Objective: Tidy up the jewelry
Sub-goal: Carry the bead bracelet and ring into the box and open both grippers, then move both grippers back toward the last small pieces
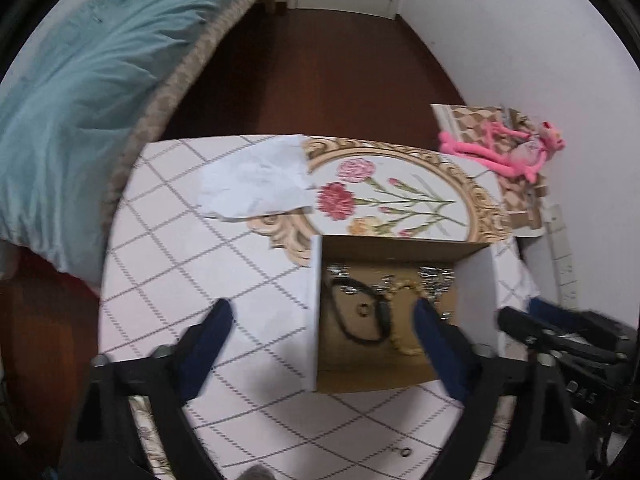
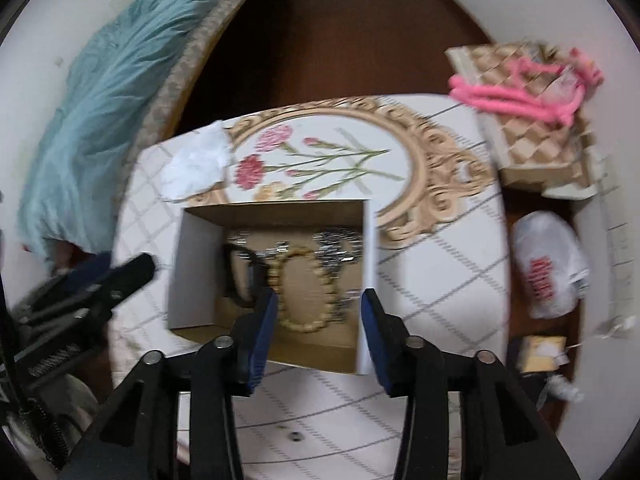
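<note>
Two grippers hang over one open cardboard box (image 2: 200,280), which stands on the table (image 1: 180,260) with the checked cloth, just below the round flower print (image 1: 384,196) on that cloth. The box holds the jewelry: a beaded bracelet (image 2: 308,288) lies flat as an oval in the middle of the box floor, its long axis running from the near wall to the far wall. A black cord loop (image 1: 360,312) lies left of it with the same long direction, and a small ring (image 1: 363,309) sits inside that loop. Silver chains (image 2: 340,244) lie in a heap along the far wall.

The left gripper (image 1: 322,320) stands wide open with nothing between the fingers; one finger is over the cloth left of the box, the other over the box inside. The right gripper (image 2: 320,308) is partly open above the bracelet and presses on nothing.

Left of the box the cloth is free up to the table edge, except for a crumpled white paper (image 1: 256,184) at the far side. One more ring (image 1: 405,452) lies on the cloth on the near side of the box.
</note>
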`<state>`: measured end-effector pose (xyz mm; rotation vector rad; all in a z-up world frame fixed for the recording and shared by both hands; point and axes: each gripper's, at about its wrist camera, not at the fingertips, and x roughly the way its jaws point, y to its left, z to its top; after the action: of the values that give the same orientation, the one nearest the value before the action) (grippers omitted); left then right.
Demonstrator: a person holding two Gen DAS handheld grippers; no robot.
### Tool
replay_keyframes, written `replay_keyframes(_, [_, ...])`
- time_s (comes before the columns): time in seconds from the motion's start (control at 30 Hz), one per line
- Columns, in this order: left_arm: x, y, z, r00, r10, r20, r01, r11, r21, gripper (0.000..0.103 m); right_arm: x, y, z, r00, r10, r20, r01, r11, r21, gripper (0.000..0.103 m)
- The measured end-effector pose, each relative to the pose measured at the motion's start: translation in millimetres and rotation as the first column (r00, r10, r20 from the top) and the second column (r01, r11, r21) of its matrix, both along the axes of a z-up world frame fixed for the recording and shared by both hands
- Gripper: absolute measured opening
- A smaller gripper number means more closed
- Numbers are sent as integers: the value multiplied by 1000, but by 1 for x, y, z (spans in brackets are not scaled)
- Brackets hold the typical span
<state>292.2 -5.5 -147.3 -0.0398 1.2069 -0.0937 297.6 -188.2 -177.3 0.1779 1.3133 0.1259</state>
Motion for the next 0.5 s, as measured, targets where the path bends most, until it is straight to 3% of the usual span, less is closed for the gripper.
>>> replay_keyframes(0.07, [-5,0,-1,1000,7,21,-8,999,34,100,-4,1,1,1000,4,17,-3,996,-84,89])
replay_keyframes(0.1, [-7,0,-2,1000,10,30,-12,999,51,101,-7,2,-1,1000,4,20,-1,992,-123,95])
replay_keyframes(0.23, [-18,2,-8,998,25,57,-30,996,88,102,-17,2,-9,999,-25,25,30,978,-206,98])
replay_keyframes(0.5, [-31,4,-2,995,40,90,-50,992,115,102,-33,6,-15,998,-59,32,65,973,-223,102])
